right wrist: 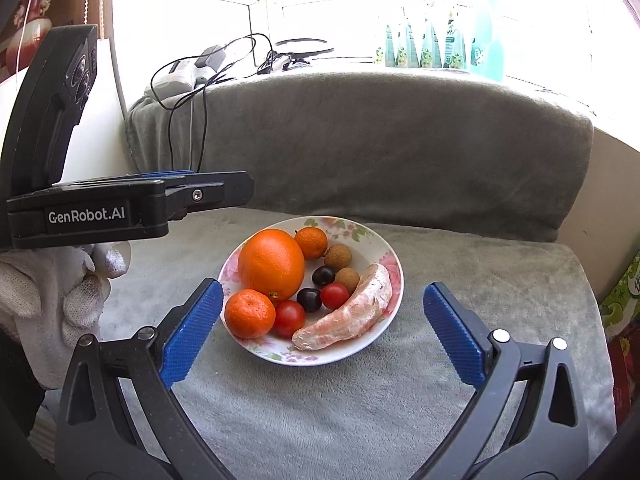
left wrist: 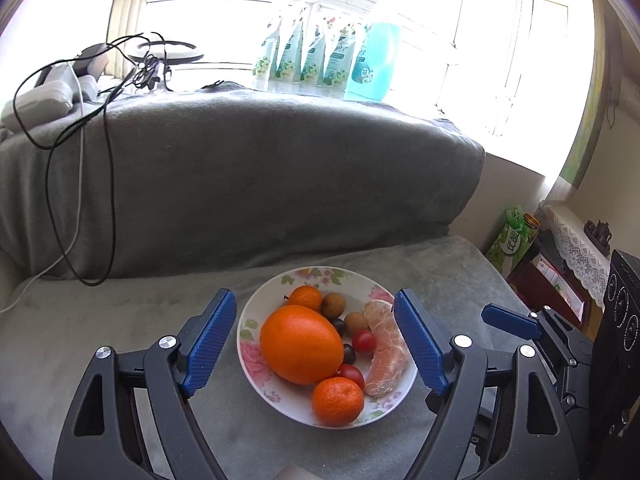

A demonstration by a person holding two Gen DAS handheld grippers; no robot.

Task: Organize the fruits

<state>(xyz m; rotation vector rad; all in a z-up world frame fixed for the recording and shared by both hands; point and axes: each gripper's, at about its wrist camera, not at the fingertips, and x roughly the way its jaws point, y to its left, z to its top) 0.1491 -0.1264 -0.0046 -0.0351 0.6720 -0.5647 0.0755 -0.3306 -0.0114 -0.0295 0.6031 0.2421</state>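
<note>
A: Where is the fruit seen?

B: All of it is gathered on the plate (right wrist: 372,240), which is set on a grey blanket (right wrist: 360,400) over the seat. A big orange (right wrist: 271,264) is placed at the plate's left, with one mandarin (right wrist: 250,314) at its near side and another mandarin (right wrist: 311,243) behind it. Two tomatoes (right wrist: 289,317), two dark grapes (right wrist: 309,299) and two longans (right wrist: 338,257) are packed in the middle. A peeled segment (right wrist: 348,316) is laid along the right rim.

A: How is the right gripper (right wrist: 323,332) held?

B: It is angled down toward the plate from the near side. Its jaws are spread wide and nothing is gripped; the blue pads (right wrist: 192,332) are kept clear of the rim on both sides, in front of the plate.

A: And the left gripper (left wrist: 316,340)?

B: It is tilted down likewise, with the plate framed between its fingers. The jaws are released, and no fruit is pressed by either pad. In the right wrist view it is seen side-on at the far left, carried by a white-gloved hand (right wrist: 60,292), level with the seat back.

A: Are the two grippers touching?

B: No. In the left wrist view the right gripper's finger is seen just beside the left one, apart from it.

A: What is seen behind?

B: Black cables (left wrist: 80,160) are draped over the blanket-covered back, and pouches (left wrist: 316,60) are lined up at the window.
</note>
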